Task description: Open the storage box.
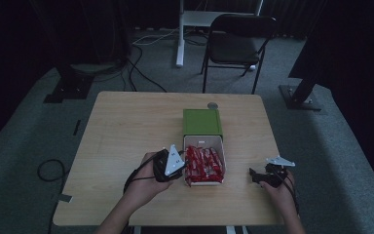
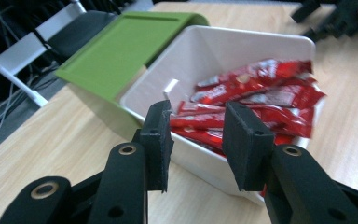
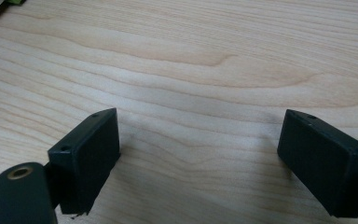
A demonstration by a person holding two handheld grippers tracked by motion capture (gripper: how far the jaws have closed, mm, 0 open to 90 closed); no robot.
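Near the bottom of the high view, our left gripper (image 1: 179,165) sits at lower centre, just beside the left wall of the white drawer (image 1: 220,151). In the left gripper view its jaws stand partly apart with nothing between the pads, pointed over the drawer's near wall at the red snack packets (image 2: 256,100). We cannot tell whether a pad touches the wall. Our right gripper (image 1: 257,175) rests at lower right of the high view, well apart from the drawer. In the right gripper view its jaws spread wide over the bare wooden table (image 3: 182,60), holding nothing.

Mid frame, the packets fill the drawer, piled and overlapping. The drawer is pulled out toward us from the green case (image 1: 202,122), which stands just behind it at centre.

Our judgement: we are at the drawer-and-packets step, with the left gripper free and nothing gripped yet. If picking, the next move calls for lowering the left jaws over one top packet's edge and pinching. If closing, it calls for a push on the drawer's front wall toward the case.

Farther off are a small round grey disc (image 1: 213,105) at the table's far edge and a dark chair (image 1: 238,41) at upper centre.
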